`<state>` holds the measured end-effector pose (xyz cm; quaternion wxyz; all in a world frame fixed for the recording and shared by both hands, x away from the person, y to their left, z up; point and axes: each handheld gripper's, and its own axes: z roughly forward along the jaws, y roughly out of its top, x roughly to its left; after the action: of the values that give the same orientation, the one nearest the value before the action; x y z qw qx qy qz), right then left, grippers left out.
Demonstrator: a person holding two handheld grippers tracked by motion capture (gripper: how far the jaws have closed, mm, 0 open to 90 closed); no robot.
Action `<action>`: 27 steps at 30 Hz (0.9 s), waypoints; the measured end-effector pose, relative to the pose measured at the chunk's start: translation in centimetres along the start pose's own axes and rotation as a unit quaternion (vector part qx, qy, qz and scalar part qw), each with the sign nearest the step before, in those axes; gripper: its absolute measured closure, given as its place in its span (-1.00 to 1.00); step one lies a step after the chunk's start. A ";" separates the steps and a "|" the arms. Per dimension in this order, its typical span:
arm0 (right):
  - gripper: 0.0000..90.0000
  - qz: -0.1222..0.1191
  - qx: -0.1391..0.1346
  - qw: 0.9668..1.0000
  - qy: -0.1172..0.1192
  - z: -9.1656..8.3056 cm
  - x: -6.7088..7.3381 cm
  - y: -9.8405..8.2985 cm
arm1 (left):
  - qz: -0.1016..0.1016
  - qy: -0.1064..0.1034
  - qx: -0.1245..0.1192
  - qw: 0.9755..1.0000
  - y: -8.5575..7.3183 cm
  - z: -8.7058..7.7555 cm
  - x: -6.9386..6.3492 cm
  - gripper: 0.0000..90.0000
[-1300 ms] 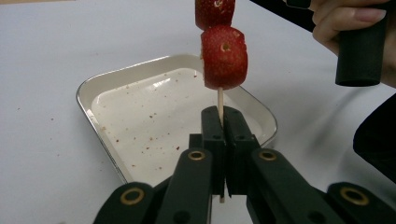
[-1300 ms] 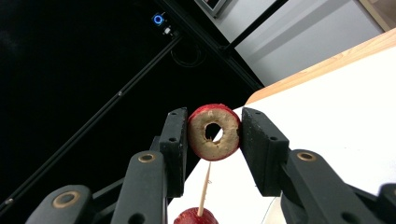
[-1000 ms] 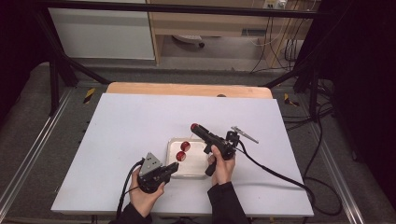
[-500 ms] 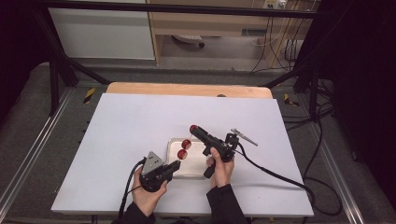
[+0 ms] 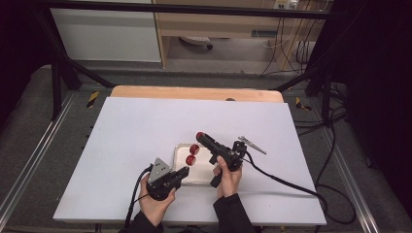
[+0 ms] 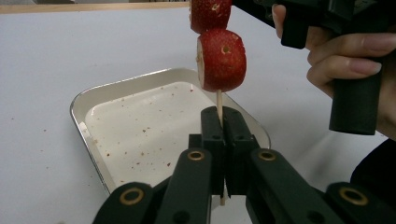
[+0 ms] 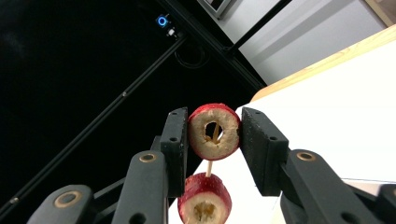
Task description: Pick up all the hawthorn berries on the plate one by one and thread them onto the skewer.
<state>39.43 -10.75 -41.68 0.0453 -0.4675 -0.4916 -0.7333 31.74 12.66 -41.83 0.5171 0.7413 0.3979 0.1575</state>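
My left gripper (image 6: 223,122) (image 5: 183,171) is shut on the lower end of a thin wooden skewer (image 6: 218,100), held upright over a shallow metal tray (image 6: 74,109) (image 5: 180,147). Two red fruit rings (image 6: 222,60) (image 6: 210,11) sit threaded on the skewer, one above the other (image 5: 190,160) (image 5: 194,148). My right gripper (image 7: 215,133) (image 5: 199,136) is shut on a third red ring (image 7: 201,144), gripped by its sides. The skewer's tip shows inside that ring's hole. A threaded ring (image 7: 203,200) hangs just below it.
The tray stands on a white sheet (image 5: 145,126) covering the table, with a bare wooden strip (image 5: 194,92) along the far edge. A black cable (image 5: 291,182) trails right from my right gripper. Metal frame rails (image 5: 29,160) run beside the table.
The right gripper with its ring has shifted very slightly over the skewer's top. The left hand and the skewer have stayed in place.
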 end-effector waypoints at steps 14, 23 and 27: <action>0.26 -0.015 0.025 1.000 -0.006 -0.2 0.1 0.1 | -0.001 -0.005 -0.003 1.000 0.3 0.1 0.9 0.97; -0.41 -0.121 0.114 0.985 -0.052 -1.3 0.3 1.1 | 0.003 -0.010 0.007 1.000 -0.2 -1.2 2.8 0.97; -0.62 -0.161 0.151 0.972 -0.078 -2.2 -0.2 1.2 | 0.004 -0.011 0.014 1.000 -0.6 -1.5 3.5 0.96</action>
<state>38.78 -13.12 -41.16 -0.0418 -0.4255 -0.6677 -0.6094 32.74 16.33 -42.34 0.5101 0.7517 0.3919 0.1458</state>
